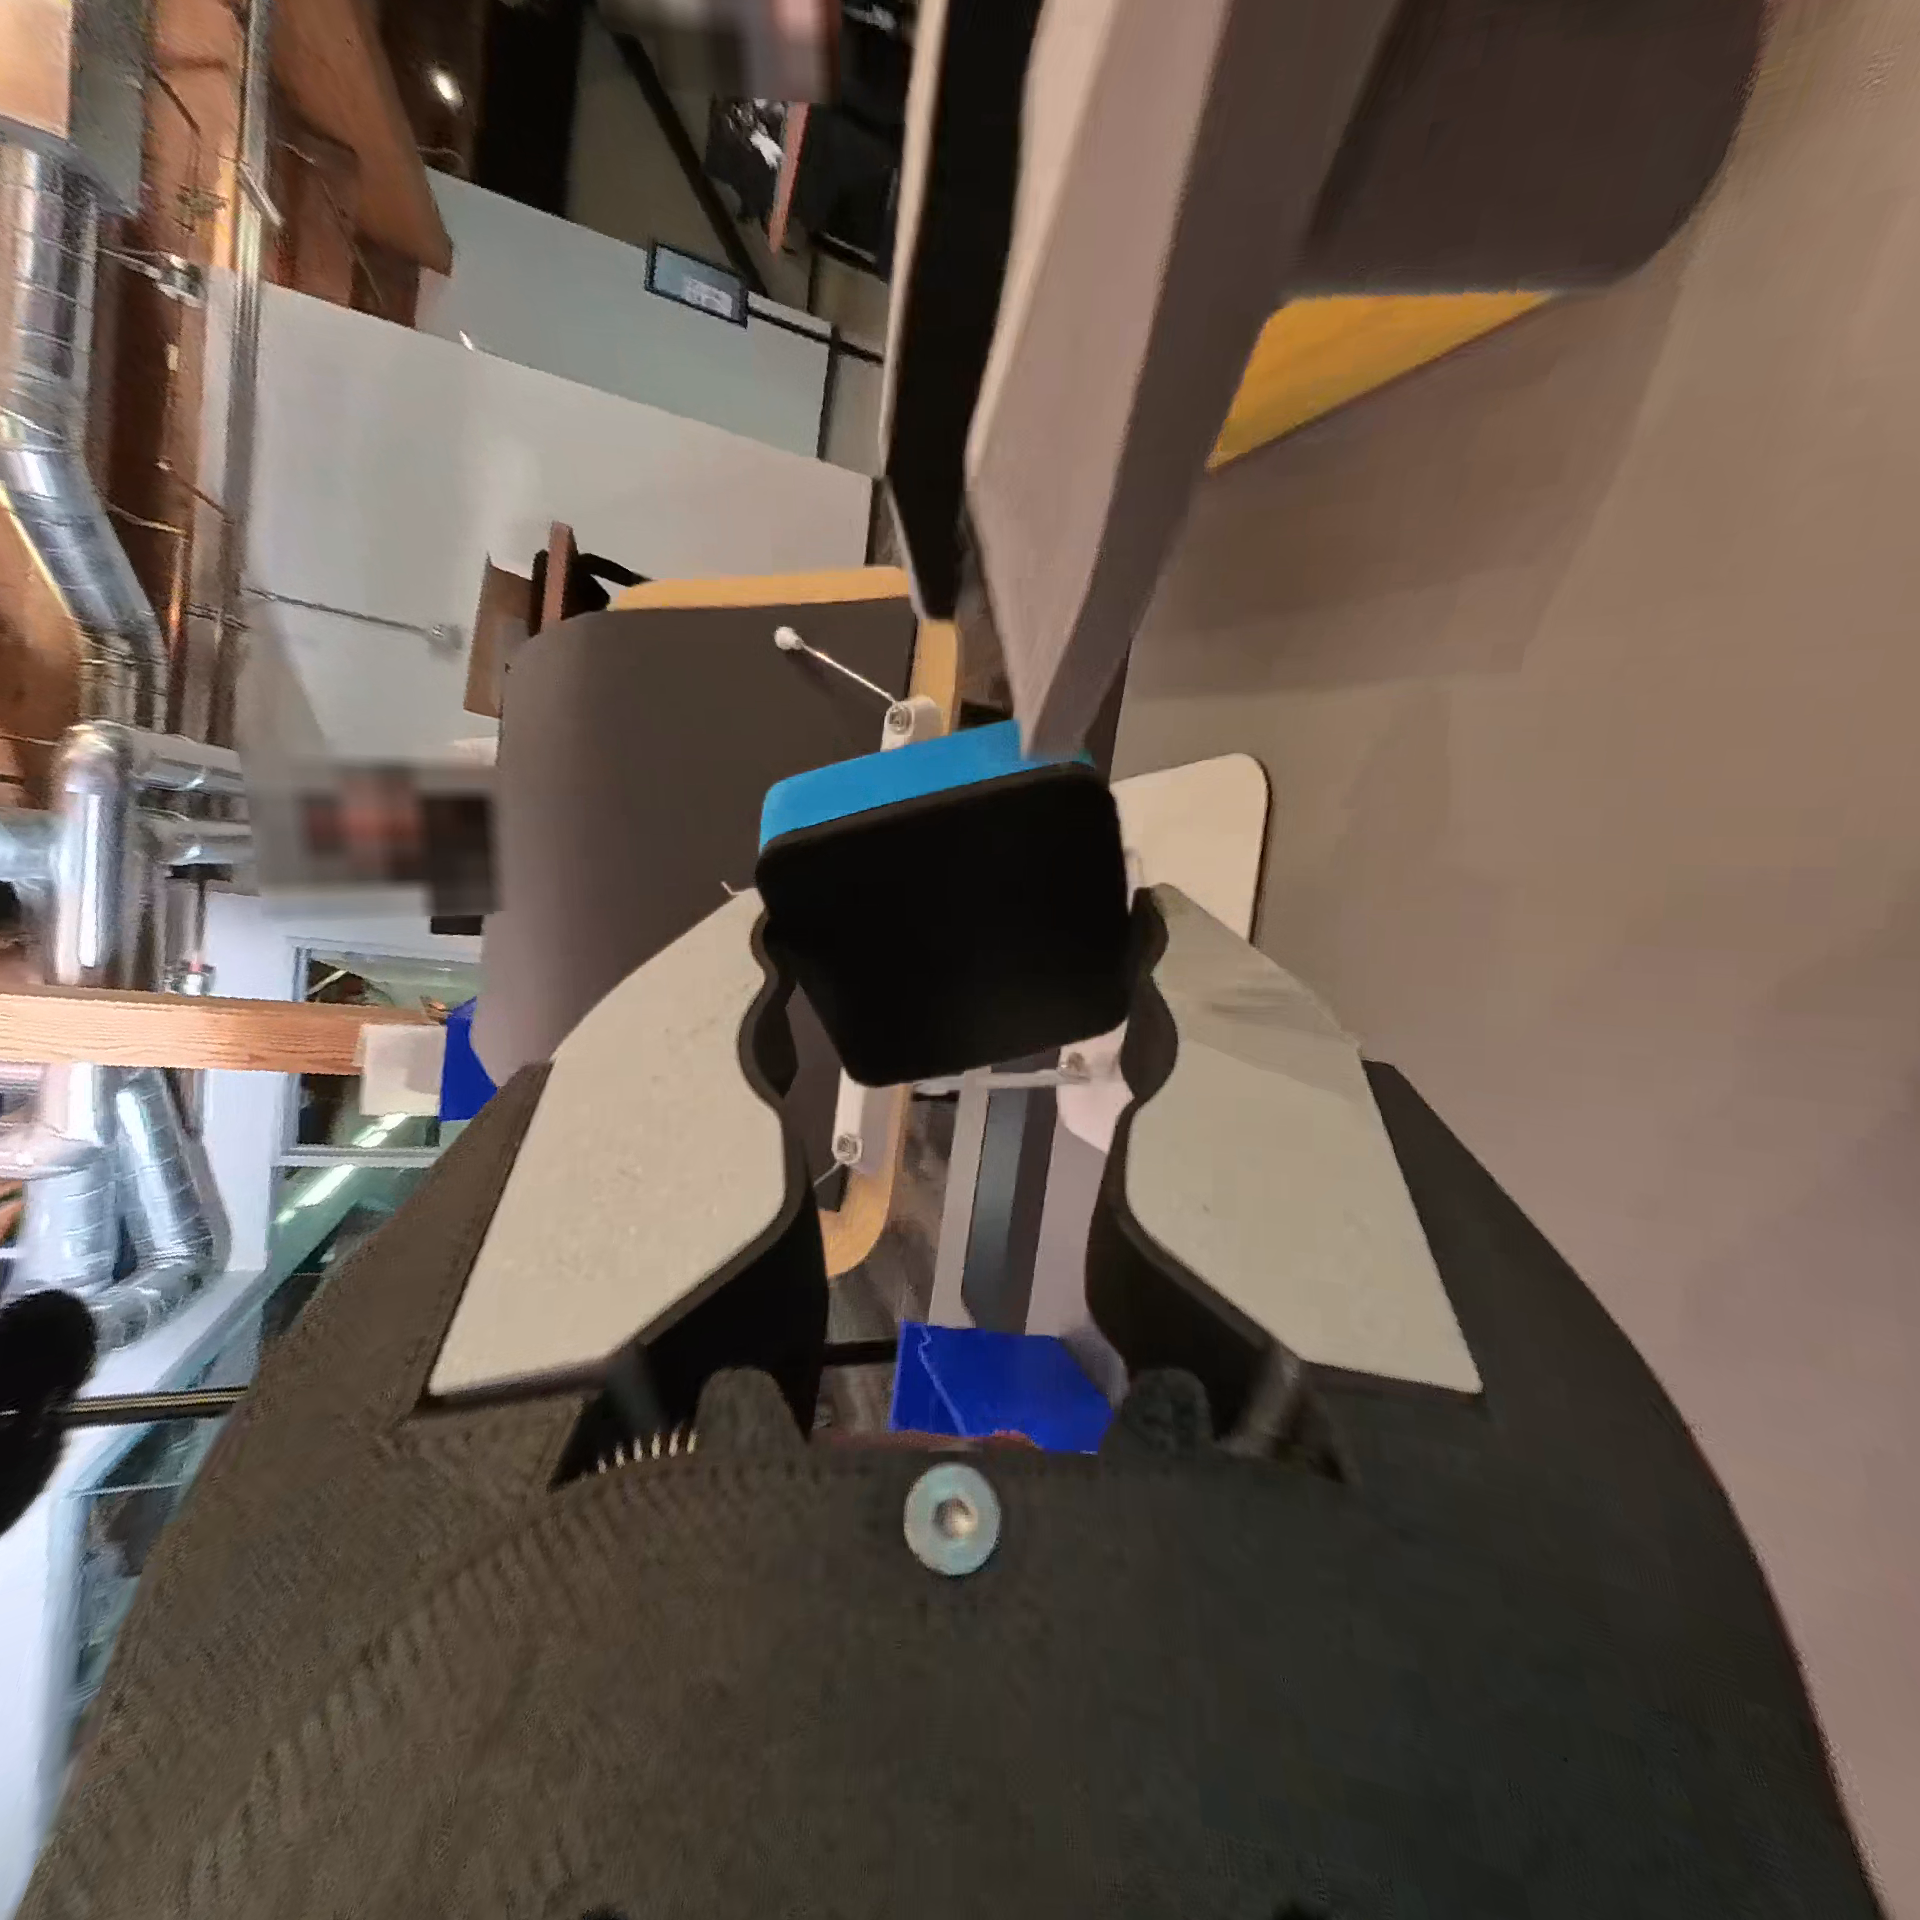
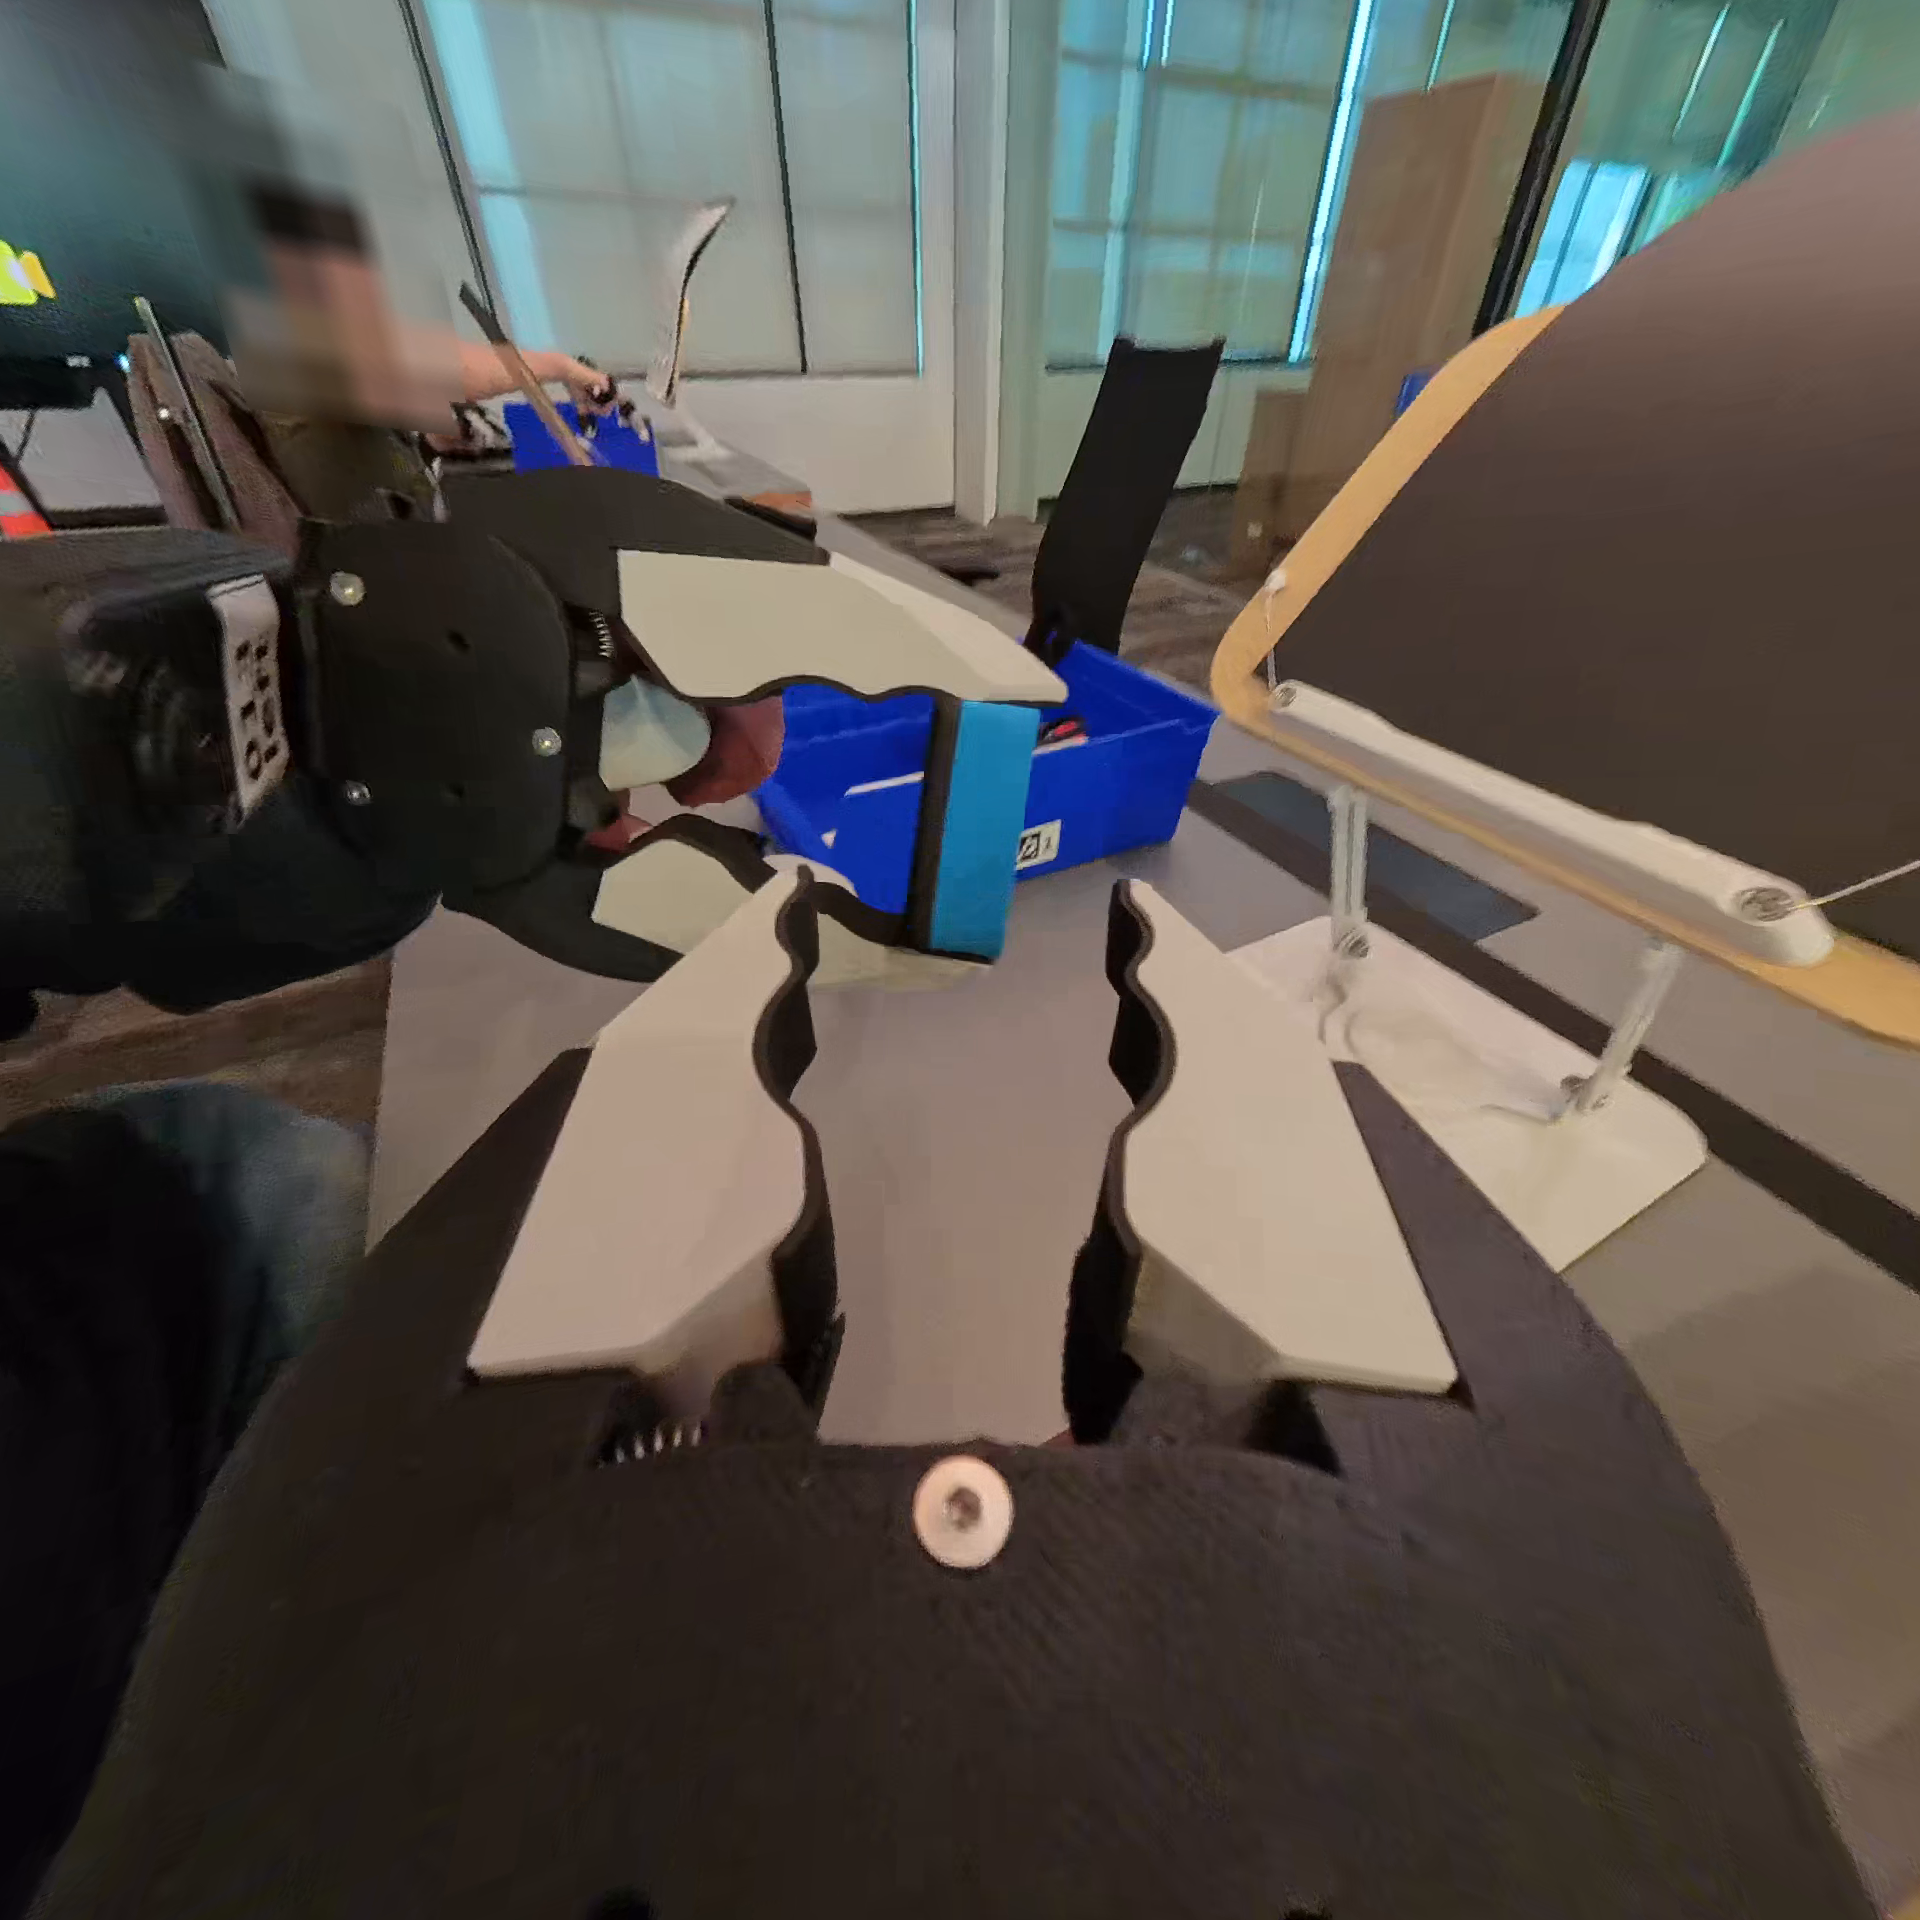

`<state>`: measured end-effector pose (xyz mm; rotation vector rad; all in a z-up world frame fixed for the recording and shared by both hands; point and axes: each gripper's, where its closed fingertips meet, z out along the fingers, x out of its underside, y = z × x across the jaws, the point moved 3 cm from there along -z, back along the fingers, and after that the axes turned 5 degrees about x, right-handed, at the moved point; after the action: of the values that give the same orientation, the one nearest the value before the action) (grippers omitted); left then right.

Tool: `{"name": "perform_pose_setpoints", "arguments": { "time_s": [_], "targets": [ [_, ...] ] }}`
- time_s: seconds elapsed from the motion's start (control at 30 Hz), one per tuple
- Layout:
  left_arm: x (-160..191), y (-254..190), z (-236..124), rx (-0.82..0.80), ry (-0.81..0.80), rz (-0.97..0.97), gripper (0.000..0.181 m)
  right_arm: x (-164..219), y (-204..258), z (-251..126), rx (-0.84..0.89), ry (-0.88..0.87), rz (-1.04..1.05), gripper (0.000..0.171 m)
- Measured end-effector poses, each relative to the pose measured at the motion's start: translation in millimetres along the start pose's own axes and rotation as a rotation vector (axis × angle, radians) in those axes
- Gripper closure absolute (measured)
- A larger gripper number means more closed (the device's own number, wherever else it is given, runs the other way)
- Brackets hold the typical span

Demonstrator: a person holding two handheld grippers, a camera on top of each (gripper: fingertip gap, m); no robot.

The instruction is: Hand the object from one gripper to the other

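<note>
left gripper [image 2: 935, 821] is clamped on the blue-and-black pad [image 2: 971, 826], held upright just past the spread-open, empty right gripper [image 2: 961, 920], slightly left of its gap.

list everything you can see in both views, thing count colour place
eraser block: 1, blue foam with a black face, clamped between the left tool's fingers, held off the table
bin: 1 near, blue, on the table behind the block; a second blue bin farther back
table: 1, grey, under both tools
stand: 1, white base with thin legs, on the table at right, carrying a dark board with a pale wood rim
windows: several, pale teal, back wall
ducts: silver, left wrist view only
left tool: 1, black with white fingers, shut on the block
right tool: 1, black with white fingers, open, empty
</note>
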<state>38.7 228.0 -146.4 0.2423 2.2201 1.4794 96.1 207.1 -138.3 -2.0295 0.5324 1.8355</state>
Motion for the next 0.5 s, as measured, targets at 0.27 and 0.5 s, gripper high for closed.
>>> {"name": "perform_pose_setpoints", "arguments": {
  "time_s": [0.27, 0.5],
  "targets": [
    [-16, -14, 6, 0.025, 0.036, 0.139, 0.12, 9, -2, 18, 0.003, 0.128, -0.044, 0.15],
    [-26, -7, -3, 0.03, -0.089, 0.063, 0.119, -8, -1, 4, -0.227, 0.003, 0.129, 0.152]
  ]
}}
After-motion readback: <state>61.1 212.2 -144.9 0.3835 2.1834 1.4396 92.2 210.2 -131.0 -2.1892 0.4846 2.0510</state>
